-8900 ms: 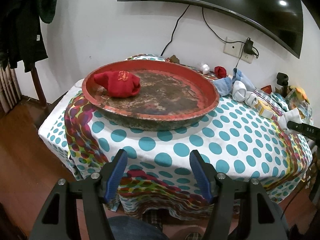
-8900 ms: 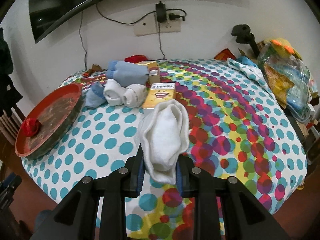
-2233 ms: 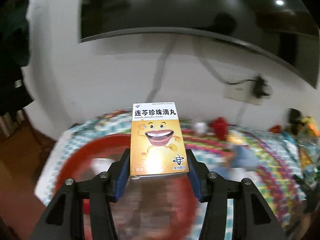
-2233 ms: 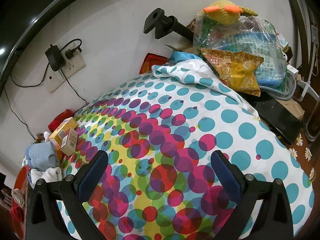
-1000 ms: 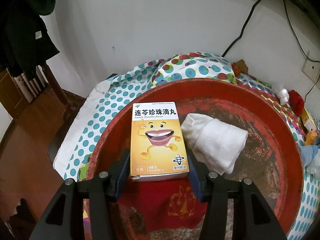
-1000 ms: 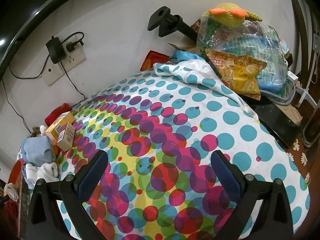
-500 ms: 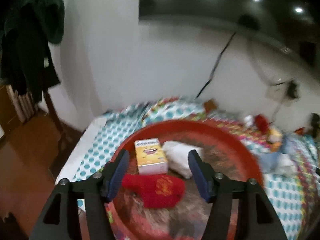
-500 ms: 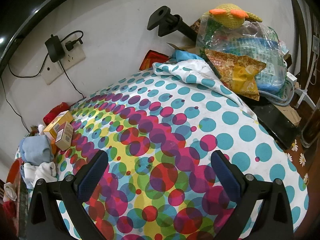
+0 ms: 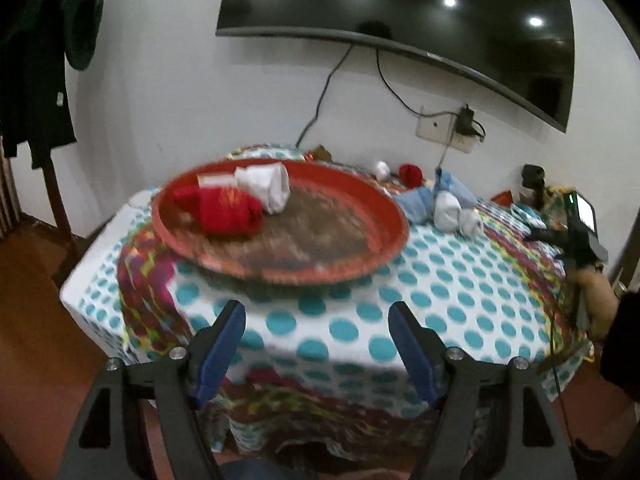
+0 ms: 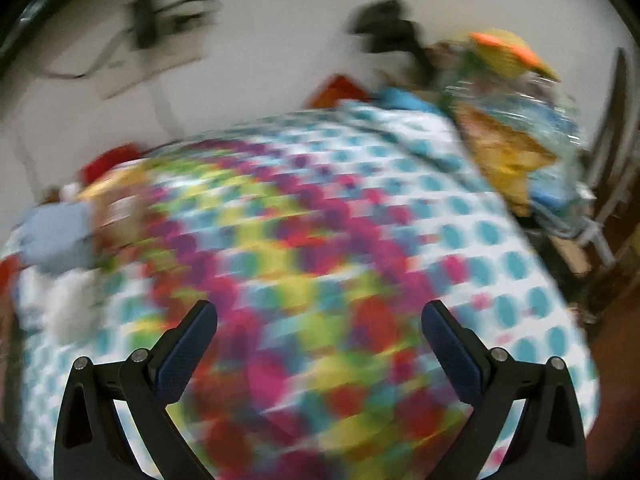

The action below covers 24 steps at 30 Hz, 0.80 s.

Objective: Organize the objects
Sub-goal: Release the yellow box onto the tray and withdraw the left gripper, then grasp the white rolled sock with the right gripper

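A round red tray (image 9: 372,216) sits on the left of the dotted tablecloth (image 9: 460,292). In it lie a red sock (image 9: 228,208), a rolled white sock (image 9: 266,184) and, mostly hidden behind them, the yellow box (image 9: 214,179). My left gripper (image 9: 318,316) hangs back over the table's near edge, well short of the tray. Its jaws are opening, with nothing between them. In the blurred right wrist view, my right gripper (image 10: 318,312) stands wide open and empty above the colourful cloth (image 10: 320,240). A blue sock (image 10: 56,236) and white socks (image 10: 68,304) lie far to its left.
Blue and white rolled socks (image 9: 448,204) and a red ball (image 9: 411,174) lie right of the tray. A bag with a knitted toy (image 10: 508,92) crowds the far right corner. The wall with a TV (image 9: 400,12) and socket (image 9: 436,124) backs the table. A hand (image 9: 596,288) holds a device at right.
My left gripper let go of the yellow box in the tray, opened and pulled back toward the table's near edge. The right wrist view has shifted and gone blurred with motion.
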### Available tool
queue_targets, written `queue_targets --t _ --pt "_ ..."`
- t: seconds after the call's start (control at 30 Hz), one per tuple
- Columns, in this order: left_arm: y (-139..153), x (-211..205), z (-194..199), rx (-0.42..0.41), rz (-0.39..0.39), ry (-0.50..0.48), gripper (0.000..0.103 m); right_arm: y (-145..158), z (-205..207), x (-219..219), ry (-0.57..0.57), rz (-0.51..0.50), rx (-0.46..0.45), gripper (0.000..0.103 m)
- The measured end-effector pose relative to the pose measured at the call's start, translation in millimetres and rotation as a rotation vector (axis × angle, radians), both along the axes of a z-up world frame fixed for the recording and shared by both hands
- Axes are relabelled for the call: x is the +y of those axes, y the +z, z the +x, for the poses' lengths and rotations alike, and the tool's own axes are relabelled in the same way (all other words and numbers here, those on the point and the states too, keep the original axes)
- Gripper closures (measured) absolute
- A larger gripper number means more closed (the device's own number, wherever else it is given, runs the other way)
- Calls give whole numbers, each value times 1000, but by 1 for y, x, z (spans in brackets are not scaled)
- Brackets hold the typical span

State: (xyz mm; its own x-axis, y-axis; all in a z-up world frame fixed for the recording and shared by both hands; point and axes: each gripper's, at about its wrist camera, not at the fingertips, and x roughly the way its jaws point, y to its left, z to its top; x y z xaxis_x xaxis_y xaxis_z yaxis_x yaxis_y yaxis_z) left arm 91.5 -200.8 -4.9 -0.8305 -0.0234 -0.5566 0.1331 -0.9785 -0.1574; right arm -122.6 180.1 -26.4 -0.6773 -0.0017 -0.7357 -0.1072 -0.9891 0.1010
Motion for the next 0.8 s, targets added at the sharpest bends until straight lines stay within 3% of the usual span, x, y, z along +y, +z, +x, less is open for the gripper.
queue_targets --t 0.13,0.27,0.37,0.4,0.43,0.57,0.63,0.8 --pt "-12 -4 -6 -42 99 -14 27 6 7 -68 165 59 23 1" --pt "-13 -8 0 -28 115 -6 27 -2 5 -116 269 112 8 5" --pt "-15 -9 0 -33 128 -4 27 -14 -6 -127 279 103 -41 33" --pt "-16 -9 0 -34 132 -3 27 -16 -9 -126 276 95 -59 50" --pt "-16 -9 -1 -34 133 -6 27 -17 -12 -124 272 86 -60 59" --pt "-19 -6 -5 -46 128 -27 27 -16 -22 -120 271 69 -60 64" --pt "-20 -4 -7 -54 131 -35 27 -16 -24 -117 268 64 -61 83" --pt "-22 -2 -8 -62 125 -43 27 -14 -23 -110 264 72 -62 85"
